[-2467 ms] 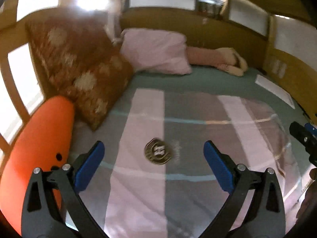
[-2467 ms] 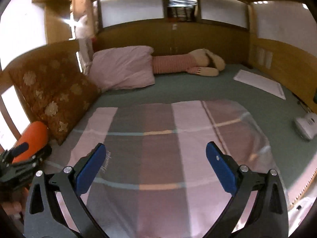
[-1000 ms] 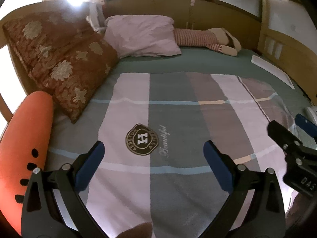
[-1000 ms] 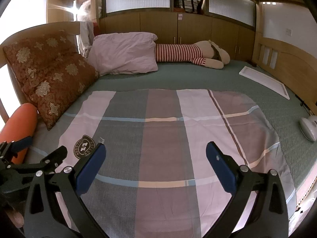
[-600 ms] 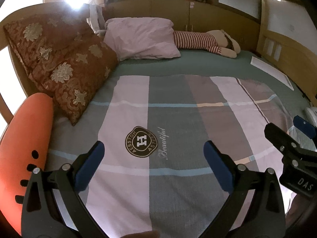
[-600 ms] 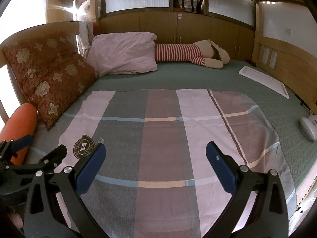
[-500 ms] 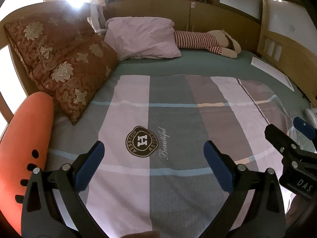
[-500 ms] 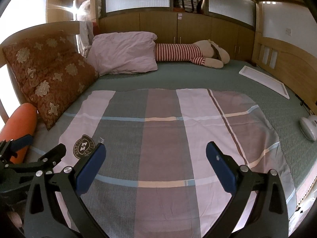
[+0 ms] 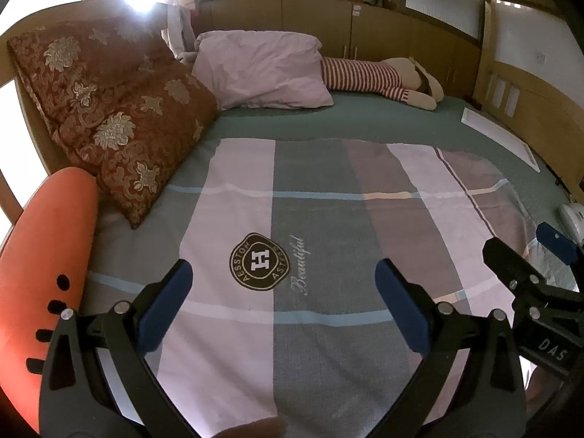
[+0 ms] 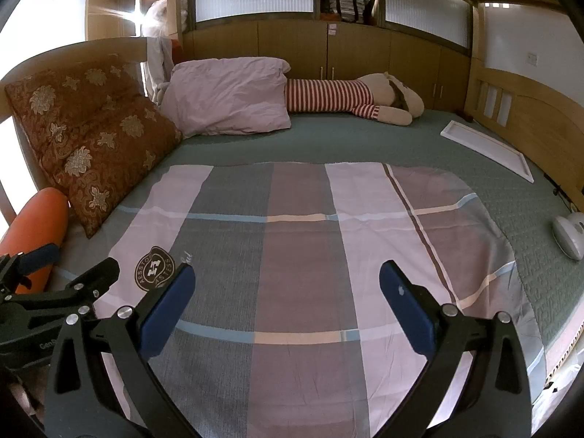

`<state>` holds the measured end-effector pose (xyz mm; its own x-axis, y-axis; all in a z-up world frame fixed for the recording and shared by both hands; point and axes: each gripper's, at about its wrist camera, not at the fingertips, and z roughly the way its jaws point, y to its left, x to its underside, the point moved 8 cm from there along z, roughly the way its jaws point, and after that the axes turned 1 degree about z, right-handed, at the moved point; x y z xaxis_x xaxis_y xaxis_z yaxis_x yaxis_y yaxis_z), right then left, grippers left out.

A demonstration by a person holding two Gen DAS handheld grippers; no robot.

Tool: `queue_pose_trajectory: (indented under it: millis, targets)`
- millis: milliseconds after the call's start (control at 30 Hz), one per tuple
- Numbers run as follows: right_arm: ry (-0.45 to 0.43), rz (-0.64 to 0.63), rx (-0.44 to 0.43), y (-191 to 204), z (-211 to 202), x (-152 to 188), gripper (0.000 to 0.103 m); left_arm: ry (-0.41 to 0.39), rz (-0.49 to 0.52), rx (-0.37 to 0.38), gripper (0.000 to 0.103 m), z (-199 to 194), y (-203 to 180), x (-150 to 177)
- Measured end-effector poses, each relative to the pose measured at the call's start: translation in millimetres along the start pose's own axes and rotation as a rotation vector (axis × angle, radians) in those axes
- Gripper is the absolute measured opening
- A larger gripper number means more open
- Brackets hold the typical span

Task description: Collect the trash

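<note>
Nothing moved; white device [image 10: 569, 235] right-view only.

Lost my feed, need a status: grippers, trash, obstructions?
Left gripper open, empty. Right gripper open, empty. Both over striped blanket. No trash visible; nothing in the way.

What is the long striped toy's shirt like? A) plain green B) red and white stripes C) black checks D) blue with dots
B: the long plush toy lying beside the pale pink pillow at the far side of the bed wears red and white stripes.
</note>
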<state>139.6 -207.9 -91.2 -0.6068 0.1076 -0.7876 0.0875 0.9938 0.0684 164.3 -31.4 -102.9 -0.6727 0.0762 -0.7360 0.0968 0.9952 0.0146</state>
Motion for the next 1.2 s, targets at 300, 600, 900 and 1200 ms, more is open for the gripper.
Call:
queue_pose_trajectory:
  millis: [300, 600, 900, 1200]
  targets:
    - [0.002, 0.003, 0.001, -1, 1, 3, 0.099, -0.004, -0.007, -0.009, 0.100, 0, 1, -1]
    - [0.009, -0.001, 0.000, -3, 3, 8, 0.099, 0.002, 0.003, -0.024, 0.100, 0, 2, -1]
    - [0.010, 0.000, 0.000, -4, 4, 8, 0.099, 0.003, 0.005, -0.025, 0.100, 0, 2, -1]
    - [0.011, 0.000, 0.000, -3, 4, 8, 0.099, 0.001, 0.004, -0.026, 0.100, 0, 2, -1]
